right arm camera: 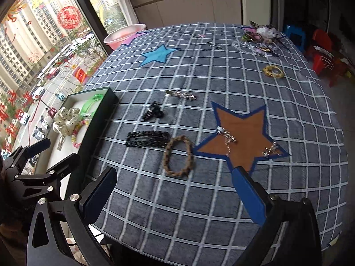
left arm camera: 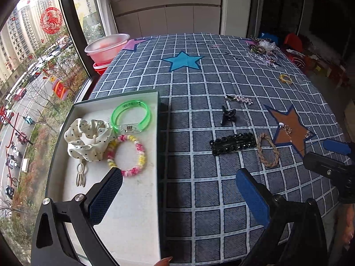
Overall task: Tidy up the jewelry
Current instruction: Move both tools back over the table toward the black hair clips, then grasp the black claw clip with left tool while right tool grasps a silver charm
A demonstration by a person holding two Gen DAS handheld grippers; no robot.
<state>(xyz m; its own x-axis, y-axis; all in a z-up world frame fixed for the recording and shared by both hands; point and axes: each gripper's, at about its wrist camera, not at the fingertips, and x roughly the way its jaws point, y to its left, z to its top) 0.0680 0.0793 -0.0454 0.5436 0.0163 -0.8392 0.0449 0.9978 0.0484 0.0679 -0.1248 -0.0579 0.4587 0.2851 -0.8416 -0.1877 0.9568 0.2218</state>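
At lower left of the left wrist view, the left gripper (left arm camera: 177, 190) is hovering with jaws wide and empty, straddling the right wall of the white tray (left arm camera: 133, 221), presumably after a drop-off. The tray is already holding a polka-dot scrunchie (left arm camera: 88, 139), green bangle (left arm camera: 131, 116) and pink-yellow beaded bracelet (left arm camera: 128, 155). At lower centre of the right wrist view, the right gripper (right arm camera: 175, 190) is hanging wide and empty, facing the braided bracelet (right arm camera: 178, 158) just beside the black beaded hair clip (right arm camera: 147, 139), likely the next pick.

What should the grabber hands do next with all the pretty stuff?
Probably lower the right gripper onto the braided brown bracelet: it lies loose on the cloth nearest those open, empty jaws, while the white tray already holds other pieces.
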